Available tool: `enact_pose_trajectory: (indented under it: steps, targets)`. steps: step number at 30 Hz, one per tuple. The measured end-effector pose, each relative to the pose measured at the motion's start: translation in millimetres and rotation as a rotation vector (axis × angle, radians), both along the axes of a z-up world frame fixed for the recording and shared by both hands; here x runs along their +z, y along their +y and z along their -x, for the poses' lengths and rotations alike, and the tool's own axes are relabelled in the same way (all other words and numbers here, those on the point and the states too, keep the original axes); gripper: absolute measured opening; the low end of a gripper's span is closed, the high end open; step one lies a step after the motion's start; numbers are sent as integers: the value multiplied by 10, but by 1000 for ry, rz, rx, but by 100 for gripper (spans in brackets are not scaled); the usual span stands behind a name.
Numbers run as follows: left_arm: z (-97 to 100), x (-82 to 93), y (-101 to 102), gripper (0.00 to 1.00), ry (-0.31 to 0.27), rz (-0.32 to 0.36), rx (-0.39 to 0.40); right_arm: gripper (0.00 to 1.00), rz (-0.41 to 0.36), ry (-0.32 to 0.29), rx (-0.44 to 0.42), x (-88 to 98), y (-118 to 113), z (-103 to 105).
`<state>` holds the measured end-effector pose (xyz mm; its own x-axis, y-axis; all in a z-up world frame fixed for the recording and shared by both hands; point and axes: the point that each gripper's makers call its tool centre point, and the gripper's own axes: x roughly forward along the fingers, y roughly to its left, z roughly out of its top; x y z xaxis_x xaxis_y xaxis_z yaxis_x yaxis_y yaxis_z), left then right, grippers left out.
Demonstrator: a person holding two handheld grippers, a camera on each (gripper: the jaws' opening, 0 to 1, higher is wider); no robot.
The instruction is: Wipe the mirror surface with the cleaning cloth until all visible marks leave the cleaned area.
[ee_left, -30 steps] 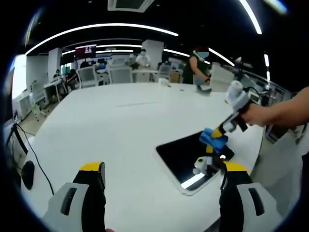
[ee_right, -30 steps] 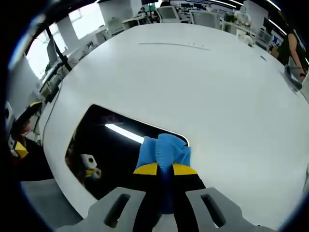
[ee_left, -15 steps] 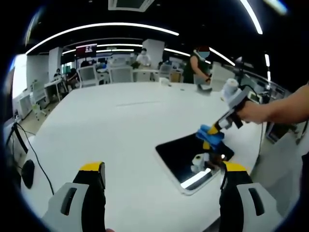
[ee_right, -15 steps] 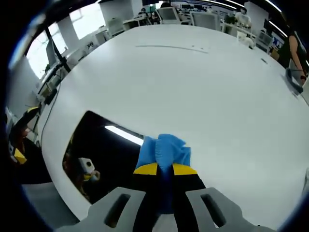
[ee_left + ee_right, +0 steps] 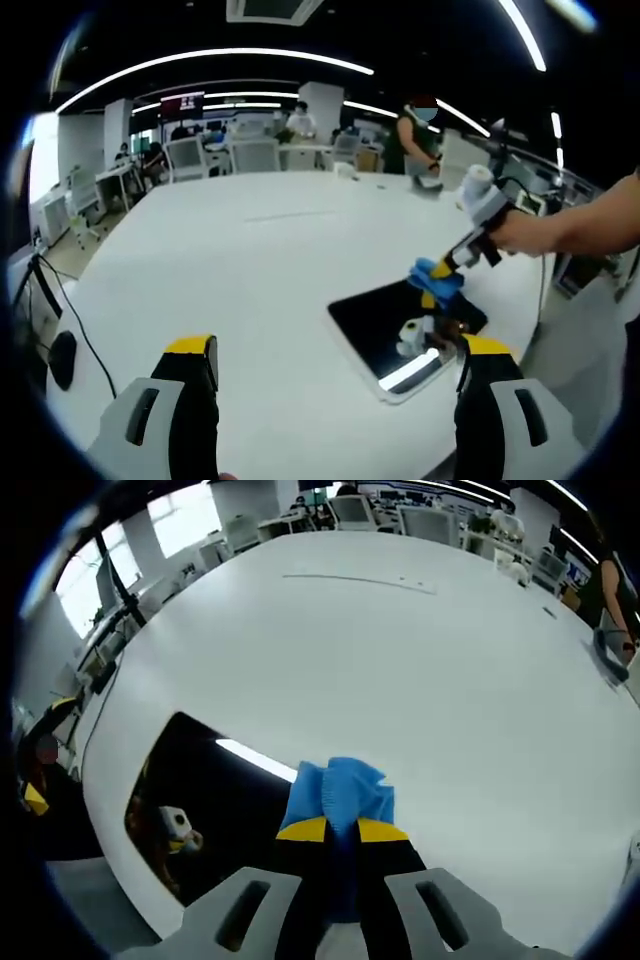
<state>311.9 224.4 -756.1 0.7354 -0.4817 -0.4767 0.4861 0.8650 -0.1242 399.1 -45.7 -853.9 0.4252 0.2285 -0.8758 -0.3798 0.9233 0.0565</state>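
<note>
1. Blue cleaning cloth [image 5: 338,792] is pinched between the closed jaws of the right gripper [image 5: 340,830], and it rests on the far right edge of the mirror [image 5: 215,800], which lies flat on the white table [image 5: 430,670].
2. The left gripper view shows the whole mirror [image 5: 395,335] on the right near part of the table [image 5: 240,260], with the cloth [image 5: 436,278] at its far corner. The right gripper view shows the glass from close, dark, with a bright strip of lamp reflected in it.
3. In the left gripper view the right gripper [image 5: 445,272] comes in from the right, tilted down to the glass, held by a person's hand [image 5: 525,235] with a bare forearm.
4. The left gripper [image 5: 330,350] hangs above the near table, its jaws wide apart and with nothing between them.
5. Compared with one second ago, the cloth has gone a little from inside the glass toward its far right edge; the left gripper stays as it was.
6. Far behind, people [image 5: 412,135] stand at desks.
</note>
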Motion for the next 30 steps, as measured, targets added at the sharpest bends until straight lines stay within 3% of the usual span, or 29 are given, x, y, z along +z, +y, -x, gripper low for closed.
enact_pose_trajectory:
  steps: [11, 16, 30]
  targets:
    - [-20, -10, 6, 100, -5, 4, 5, 4, 3, -8, 9, 3, 6, 7]
    - [-14, 9, 0, 100, -7, 4, 5, 4, -52, 8, -62, 15, -11, -33]
    - [7, 79, -73, 100, -19, 12, 6, 4, -44, -65, -57, 459, -201, -126]
